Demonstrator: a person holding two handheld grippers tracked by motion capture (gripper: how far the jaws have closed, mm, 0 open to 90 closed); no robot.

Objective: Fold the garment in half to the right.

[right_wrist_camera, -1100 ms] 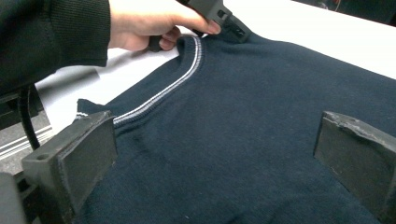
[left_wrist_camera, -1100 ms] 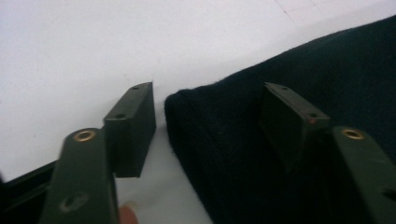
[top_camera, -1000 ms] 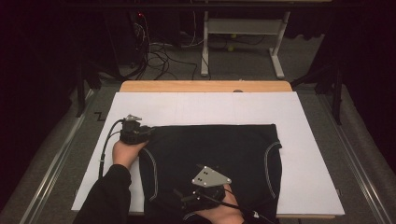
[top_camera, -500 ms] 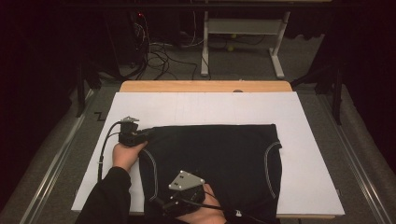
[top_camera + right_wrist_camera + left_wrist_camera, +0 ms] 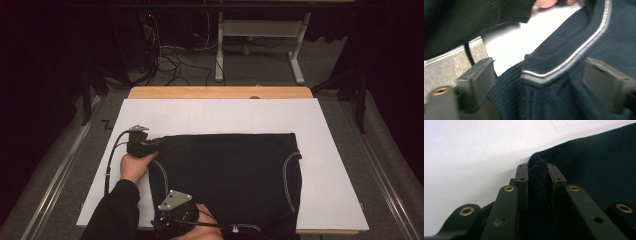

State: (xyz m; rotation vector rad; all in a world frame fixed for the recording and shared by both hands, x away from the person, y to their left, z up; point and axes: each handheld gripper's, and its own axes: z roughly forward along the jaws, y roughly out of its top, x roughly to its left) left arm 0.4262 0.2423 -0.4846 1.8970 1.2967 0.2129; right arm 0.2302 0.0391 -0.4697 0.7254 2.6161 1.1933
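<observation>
A dark navy knit garment (image 5: 230,170) with white piping lies flat on a white sheet (image 5: 215,115). My left gripper (image 5: 156,144) is at the garment's far left corner. In the left gripper view the left gripper (image 5: 537,168) is shut on a bunched fold of the knit garment (image 5: 599,162). My right gripper (image 5: 167,222), topped by a grey plate, is at the near left corner by the table's front edge. In the right gripper view the right gripper (image 5: 541,75) has its jaws wide. They have just been closing, with the striped corner of the garment (image 5: 554,72) between them, untouched by the pads.
The sheet covers a wooden table (image 5: 220,92) with metal rails (image 5: 55,180) along both sides. Behind it, a white desk frame (image 5: 260,35) and loose cables (image 5: 170,55) sit on the floor. A dark sleeve (image 5: 474,17) lies close above the right jaws.
My right gripper has moved left along the near edge to the garment's near left corner. My left gripper has stayed at the far left corner.
</observation>
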